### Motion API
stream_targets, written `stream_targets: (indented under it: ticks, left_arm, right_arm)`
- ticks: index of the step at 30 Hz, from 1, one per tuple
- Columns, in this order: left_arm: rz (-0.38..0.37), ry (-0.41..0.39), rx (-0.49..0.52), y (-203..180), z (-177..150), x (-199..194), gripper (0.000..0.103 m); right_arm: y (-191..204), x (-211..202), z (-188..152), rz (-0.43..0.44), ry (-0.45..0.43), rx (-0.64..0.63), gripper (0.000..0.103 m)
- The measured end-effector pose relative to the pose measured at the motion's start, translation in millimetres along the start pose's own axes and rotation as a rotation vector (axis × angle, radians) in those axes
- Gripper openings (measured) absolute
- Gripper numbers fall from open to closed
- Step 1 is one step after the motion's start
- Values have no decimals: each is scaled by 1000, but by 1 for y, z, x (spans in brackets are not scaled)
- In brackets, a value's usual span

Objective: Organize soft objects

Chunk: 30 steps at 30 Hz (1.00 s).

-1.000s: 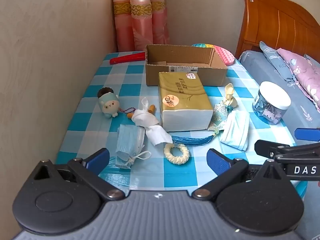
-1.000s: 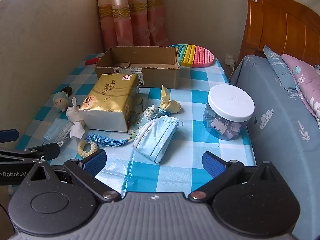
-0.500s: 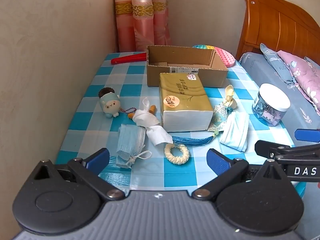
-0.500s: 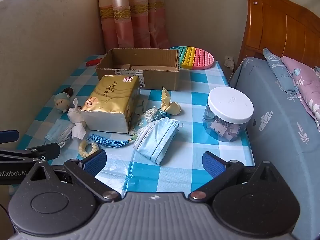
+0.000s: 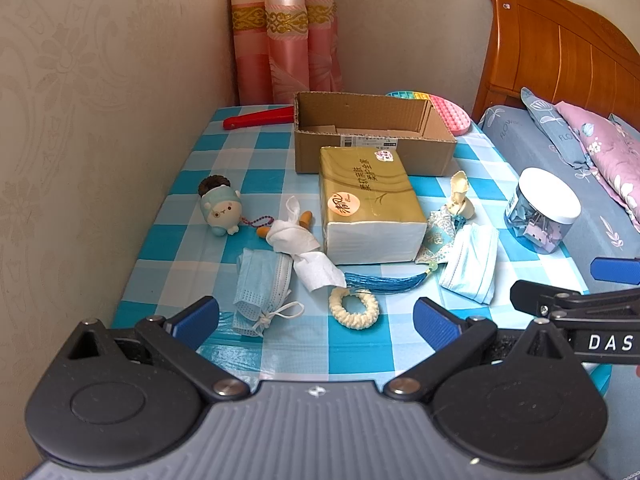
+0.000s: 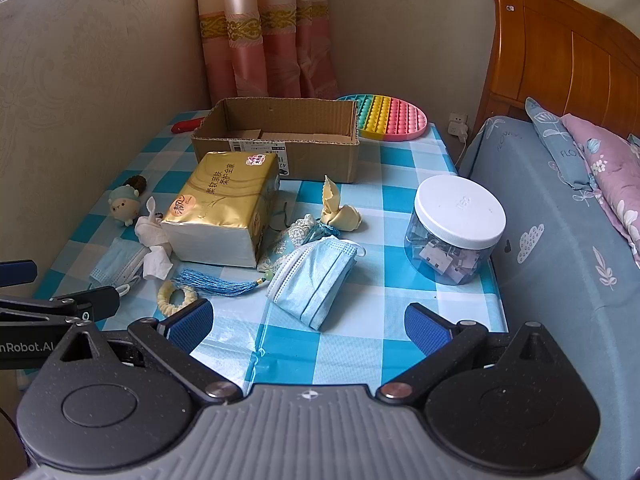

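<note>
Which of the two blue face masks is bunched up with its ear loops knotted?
The mask left of the tissue pack; the other mask lies flat.

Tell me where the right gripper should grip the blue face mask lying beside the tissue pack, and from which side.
Probably from above, across the face mask's folded middle. It lies flat and loose on the tablecloth, so pinching its pleated bulk beats chasing an ear loop. The right gripper is open, just short of it.
</note>
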<state>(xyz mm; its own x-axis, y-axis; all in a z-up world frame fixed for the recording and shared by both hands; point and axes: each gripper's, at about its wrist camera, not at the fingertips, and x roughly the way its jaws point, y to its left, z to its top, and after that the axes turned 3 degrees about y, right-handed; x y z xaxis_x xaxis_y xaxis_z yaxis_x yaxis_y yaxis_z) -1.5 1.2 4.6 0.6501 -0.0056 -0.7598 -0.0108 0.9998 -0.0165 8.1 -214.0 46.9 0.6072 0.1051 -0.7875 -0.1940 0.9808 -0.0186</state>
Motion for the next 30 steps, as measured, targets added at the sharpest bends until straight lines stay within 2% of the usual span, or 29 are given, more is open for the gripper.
stream_targets:
  ticks: [30]
  left_arm:
    - [3,-4,-1,6,2,-5,102]
  right_arm:
    - [0,-3,0,-4,-4,0,103]
